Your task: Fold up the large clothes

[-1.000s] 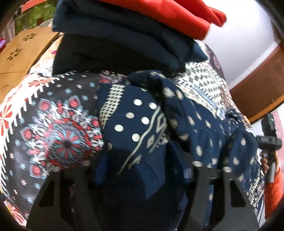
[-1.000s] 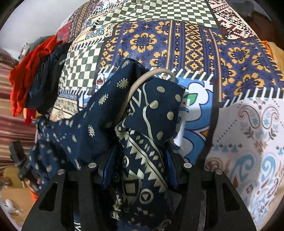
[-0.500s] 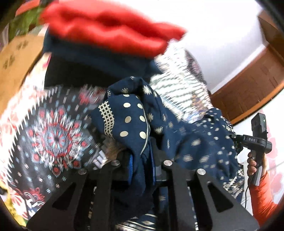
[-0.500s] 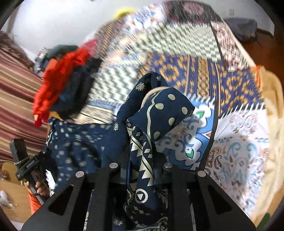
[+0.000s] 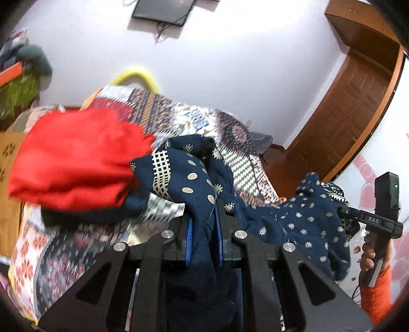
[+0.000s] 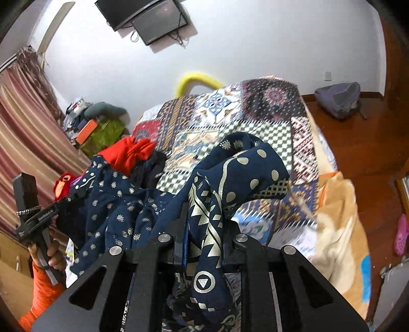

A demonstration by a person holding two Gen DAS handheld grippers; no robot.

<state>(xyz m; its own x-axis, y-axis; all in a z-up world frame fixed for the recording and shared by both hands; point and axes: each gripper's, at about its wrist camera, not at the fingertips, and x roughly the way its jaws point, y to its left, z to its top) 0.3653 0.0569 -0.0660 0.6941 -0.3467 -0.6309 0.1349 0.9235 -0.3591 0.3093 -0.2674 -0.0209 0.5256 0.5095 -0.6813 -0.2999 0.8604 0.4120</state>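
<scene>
A: How many things do you count?

B: Two grippers and one navy printed garment [image 5: 202,178] strung between them. The left gripper [image 5: 204,231] and the right gripper [image 6: 204,229] each have their jaws clamped on a bunched fold of that cloth; the jaws closed onto it within the last moment, and fabric fills the gap between the blue pads in both views.

A: What does the garment look like?

B: Dark blue, with pale dots, a lattice band, zigzag and triangle borders, and small star-like motifs across the wide middle part. It hangs above the patchwork bedspread [image 6: 268,120], sagging between the two grips.

A: Anything else on the bed?

B: One pile of folded clothes [image 5: 74,163], red on top and dark pieces under it, lying on the bedspread to the left of the lifted garment. Two dark screens [image 6: 145,18] hang on the white wall. Each view shows the other gripper's handle gripped by a hand [image 5: 370,258] in an orange sleeve.

A: Any containers?

B: One green box [image 6: 107,134] with an orange lid by the striped curtain; I cannot tell what is in it
</scene>
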